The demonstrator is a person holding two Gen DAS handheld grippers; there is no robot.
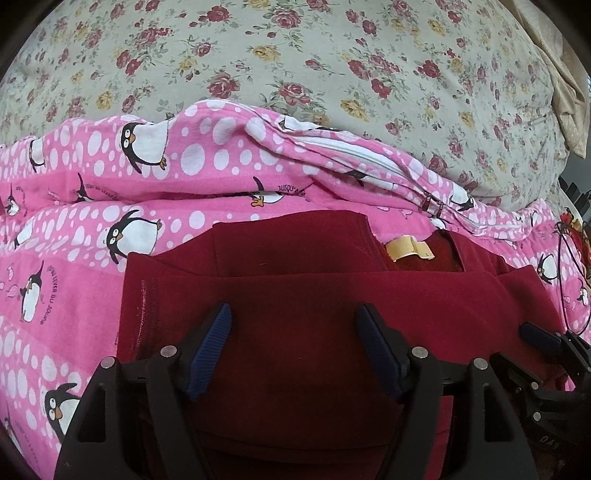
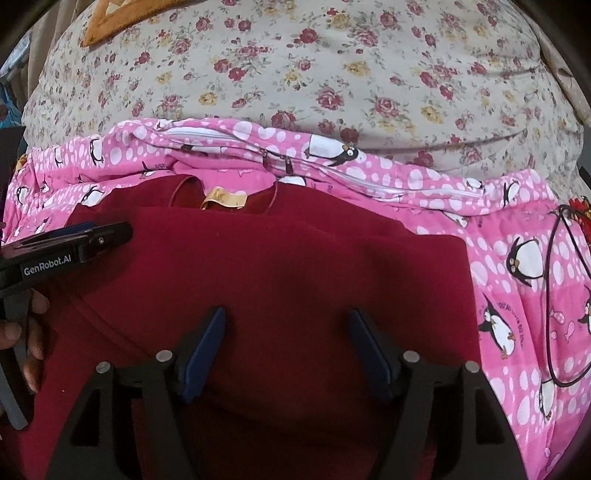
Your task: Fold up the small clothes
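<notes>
A dark red garment (image 1: 295, 280) lies folded on the pink penguin blanket (image 1: 74, 229), its collar and a yellow label (image 1: 406, 251) at the far side. My left gripper (image 1: 293, 314) hovers over the garment's near part, jaws open, with only flat cloth below them. In the right wrist view the same red garment (image 2: 280, 266) fills the middle, with its label (image 2: 225, 199) at the far edge. My right gripper (image 2: 286, 317) stands open above it, nothing pinched. The left gripper (image 2: 92, 236), held by a hand (image 2: 33, 332), enters from the left over the garment's left edge.
A floral sheet (image 1: 295, 55) rises behind the blanket. The blanket's white zip (image 2: 369, 181) runs along its far fold. A thin dark cord (image 2: 550, 295) loops on the blanket at the right, near a red item (image 2: 580, 206). An orange-brown cushion corner (image 2: 122, 18) shows top left.
</notes>
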